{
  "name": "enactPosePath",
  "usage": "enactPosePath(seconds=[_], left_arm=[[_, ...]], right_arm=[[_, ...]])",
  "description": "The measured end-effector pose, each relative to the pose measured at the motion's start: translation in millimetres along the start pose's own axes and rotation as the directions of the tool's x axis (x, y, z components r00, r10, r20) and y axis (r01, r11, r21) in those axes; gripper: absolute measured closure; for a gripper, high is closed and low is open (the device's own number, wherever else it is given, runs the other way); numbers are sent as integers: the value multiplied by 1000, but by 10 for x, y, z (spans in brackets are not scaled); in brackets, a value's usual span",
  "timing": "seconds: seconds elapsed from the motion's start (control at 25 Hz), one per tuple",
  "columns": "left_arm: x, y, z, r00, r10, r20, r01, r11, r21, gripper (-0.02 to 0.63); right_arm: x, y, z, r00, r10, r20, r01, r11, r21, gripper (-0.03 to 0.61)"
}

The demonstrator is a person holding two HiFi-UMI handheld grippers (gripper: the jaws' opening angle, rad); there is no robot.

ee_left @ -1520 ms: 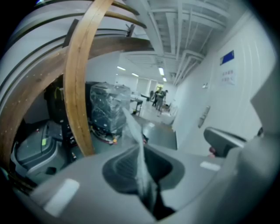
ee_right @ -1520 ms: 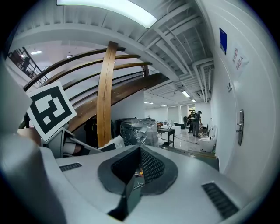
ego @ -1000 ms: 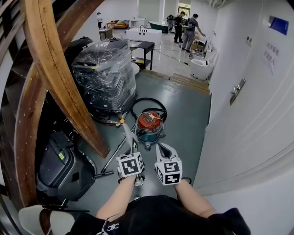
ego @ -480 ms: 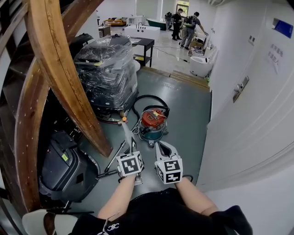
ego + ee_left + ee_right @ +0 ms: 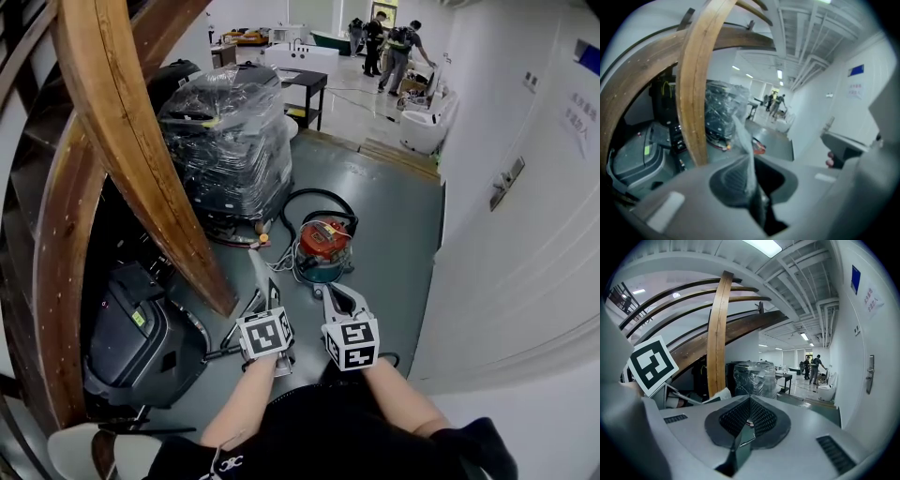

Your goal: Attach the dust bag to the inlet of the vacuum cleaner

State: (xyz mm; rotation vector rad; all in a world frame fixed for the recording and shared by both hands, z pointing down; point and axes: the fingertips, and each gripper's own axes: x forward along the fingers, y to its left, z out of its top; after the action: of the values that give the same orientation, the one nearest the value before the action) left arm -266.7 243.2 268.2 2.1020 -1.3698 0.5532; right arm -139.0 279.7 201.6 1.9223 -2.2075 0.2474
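Note:
The vacuum cleaner (image 5: 323, 246), teal with an orange-red top, stands on the grey floor ahead of both grippers, with a black hose (image 5: 319, 197) looped behind it. In the left gripper view only a red-orange sliver of the vacuum cleaner (image 5: 759, 149) shows. My left gripper (image 5: 270, 292) is shut on the dust bag (image 5: 258, 267), a thin pale translucent strip that rises from the jaws. The left gripper view shows the dust bag (image 5: 743, 140) pinched in the left gripper (image 5: 751, 173) and standing up past the tips. My right gripper (image 5: 334, 294) is beside the left one, short of the vacuum. The right gripper (image 5: 749, 414) is shut with nothing in it.
A thick curved wooden beam (image 5: 122, 141) slants down on the left. A plastic-wrapped machine (image 5: 230, 141) stands behind the vacuum, and a black machine (image 5: 131, 337) sits low on the left. A white wall (image 5: 525, 234) closes the right side. Two people (image 5: 394, 42) stand far off.
Both grippers have advanced a little along the floor with the person, and the wrapped machine and vacuum look slightly nearer. The left still pinches the bag and the right stays shut.

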Motion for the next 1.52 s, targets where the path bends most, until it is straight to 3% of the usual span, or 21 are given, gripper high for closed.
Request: enactPosePath(seconds=[0.28, 0.8, 1.52], left_arm=[[549, -26, 204, 999, 30, -15, -30, 1000, -9, 584], [1727, -278, 1157, 997, 81, -5, -81, 996, -35, 584], [2871, -642, 1564, 982, 166, -87, -175, 978, -115, 584]], right_arm=[[575, -415, -10, 1000, 25, 7, -25, 999, 26, 580], [1796, -1437, 348, 998, 66, 2, -66, 997, 33, 580], [2786, -2527, 216, 982, 153, -114, -147, 988, 57, 580]])
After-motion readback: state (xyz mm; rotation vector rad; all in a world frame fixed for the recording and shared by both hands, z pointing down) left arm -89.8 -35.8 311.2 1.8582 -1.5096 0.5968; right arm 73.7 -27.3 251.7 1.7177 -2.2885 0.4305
